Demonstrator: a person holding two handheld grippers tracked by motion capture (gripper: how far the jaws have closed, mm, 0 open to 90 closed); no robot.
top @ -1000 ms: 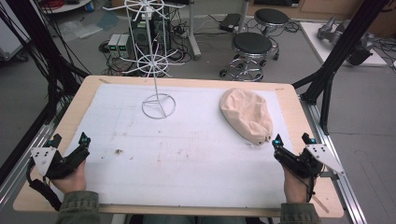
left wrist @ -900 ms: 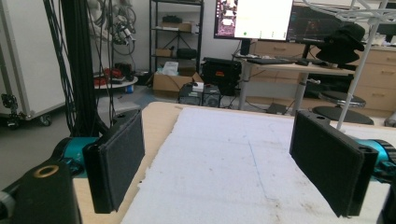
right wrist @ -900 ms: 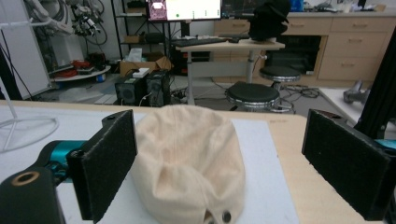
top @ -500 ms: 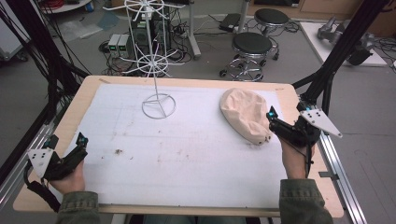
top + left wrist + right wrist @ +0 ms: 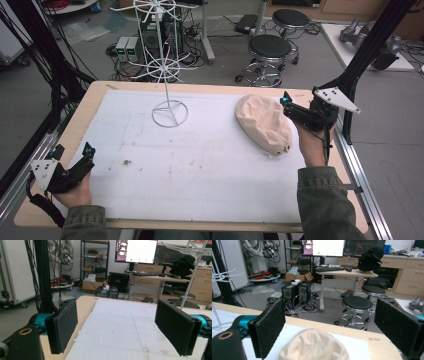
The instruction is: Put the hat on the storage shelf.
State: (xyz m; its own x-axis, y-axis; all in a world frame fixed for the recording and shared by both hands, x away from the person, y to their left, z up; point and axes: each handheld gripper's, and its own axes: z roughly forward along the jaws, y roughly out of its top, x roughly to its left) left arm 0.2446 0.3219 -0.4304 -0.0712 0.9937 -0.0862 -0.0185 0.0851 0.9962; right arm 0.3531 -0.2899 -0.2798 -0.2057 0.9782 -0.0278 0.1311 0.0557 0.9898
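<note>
A beige cloth cap [image 5: 264, 124] lies on the right part of the white foam mat [image 5: 200, 165]. My right gripper [image 5: 296, 104] hovers open at the cap's far right edge, with nothing between its fingers. In the right gripper view the cap [image 5: 314, 348] sits low between the two wide-apart black pads [image 5: 270, 327], just ahead of the right gripper [image 5: 332, 330]. My left gripper [image 5: 75, 151] rests open at the mat's near left corner. In the left gripper view only the bare mat [image 5: 125, 322] lies between the spread jaws of the left gripper [image 5: 122, 327].
A white wire rack stand [image 5: 170, 112] rises from a ring base at the back middle of the mat. The wooden table [image 5: 100, 95] has black frame posts at both sides. Stools [image 5: 270, 47] and computer boxes stand on the floor beyond the far edge.
My right gripper has travelled from the near right edge forward to the cap's far right side. The left gripper has barely shifted. The cap has not moved.
</note>
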